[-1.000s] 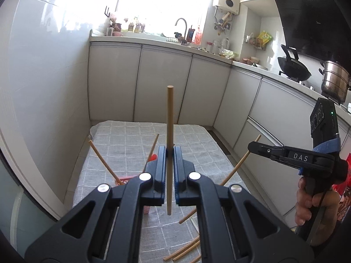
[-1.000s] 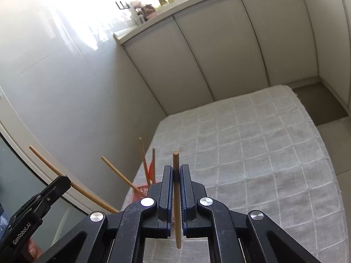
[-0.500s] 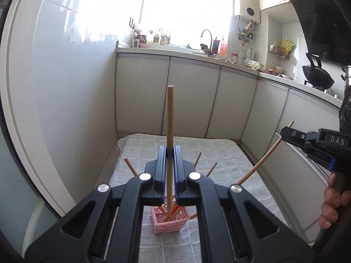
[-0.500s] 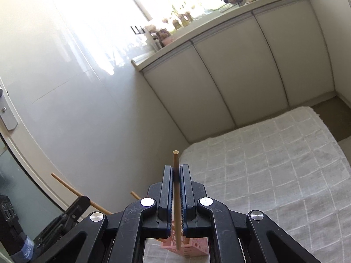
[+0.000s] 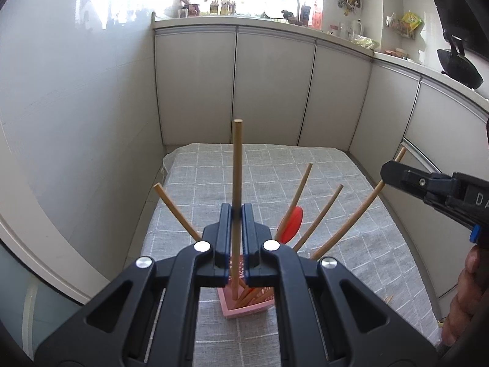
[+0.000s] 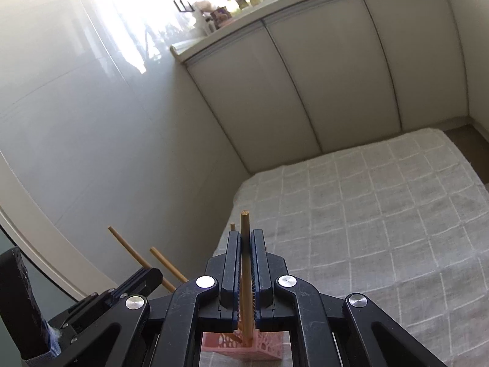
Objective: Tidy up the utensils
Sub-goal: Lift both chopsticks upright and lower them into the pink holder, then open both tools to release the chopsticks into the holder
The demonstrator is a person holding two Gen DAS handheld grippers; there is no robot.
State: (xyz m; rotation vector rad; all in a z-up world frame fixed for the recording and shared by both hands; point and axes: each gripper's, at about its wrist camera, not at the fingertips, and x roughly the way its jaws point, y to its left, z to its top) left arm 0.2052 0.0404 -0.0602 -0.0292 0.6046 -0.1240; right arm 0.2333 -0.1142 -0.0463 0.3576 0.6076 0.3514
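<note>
My left gripper (image 5: 237, 211) is shut on a wooden chopstick (image 5: 236, 165) held upright, its lower tip inside the pink basket (image 5: 235, 309) on the grey checked cloth. The basket holds several chopsticks (image 5: 321, 217) and a red spoon (image 5: 292, 221). My right gripper (image 6: 245, 238) is shut on another wooden chopstick (image 6: 245, 226), upright, its lower end over the pink basket (image 6: 269, 348). The right gripper also shows at the right edge of the left wrist view (image 5: 397, 171), the left gripper at the lower left of the right wrist view (image 6: 143, 278).
The cloth-covered table (image 5: 214, 165) stands against a white wall on the left, with grey cabinet doors (image 5: 275, 85) beyond its far end. A chopstick end (image 5: 388, 299) lies at the cloth's right edge. A counter with a sink, bottles and a wok (image 5: 460, 68) runs behind.
Both grippers have moved over the pink basket with their chopsticks. The left chopstick's tip now sits inside the basket, which was farther below before.
</note>
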